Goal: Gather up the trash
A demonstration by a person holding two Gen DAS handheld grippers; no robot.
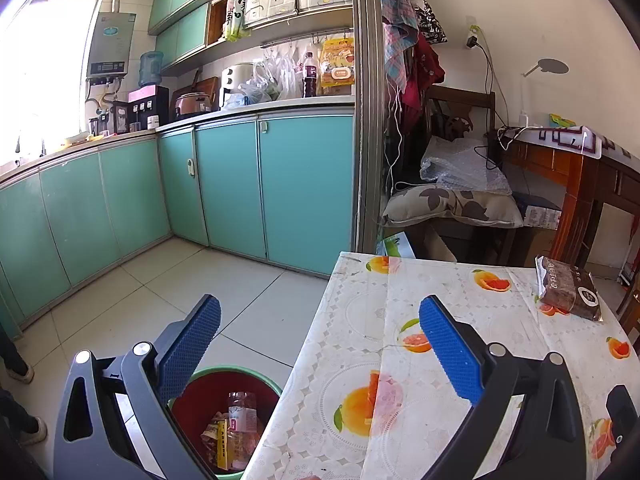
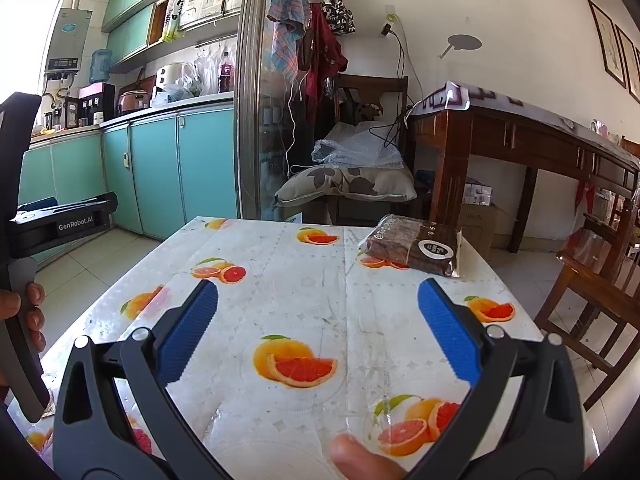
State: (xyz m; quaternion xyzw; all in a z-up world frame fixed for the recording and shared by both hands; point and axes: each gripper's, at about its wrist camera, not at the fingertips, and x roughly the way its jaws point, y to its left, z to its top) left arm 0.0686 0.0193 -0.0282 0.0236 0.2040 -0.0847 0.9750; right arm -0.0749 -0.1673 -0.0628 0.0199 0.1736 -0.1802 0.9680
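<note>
A green trash bin [image 1: 256,378] with a red liner stands on the floor at the table's left edge, holding a plastic bottle [image 1: 242,410] and wrappers. My left gripper [image 1: 320,314] is open and empty, above the bin and the table's left edge. A dark brown wrapped packet [image 2: 416,246] lies at the table's far right; it also shows in the left wrist view [image 1: 570,292]. My right gripper [image 2: 318,300] is open and empty over the middle of the table, short of the packet. The left gripper's body [image 2: 60,220] shows at the left of the right wrist view.
The table [image 2: 312,292] has a white cloth with an orange-fruit print. Teal kitchen cabinets [image 1: 240,184] line the far wall. A chair with a pillow [image 2: 348,184] and a wooden desk [image 2: 520,140] stand behind the table. A wooden chair [image 2: 592,280] is at the right.
</note>
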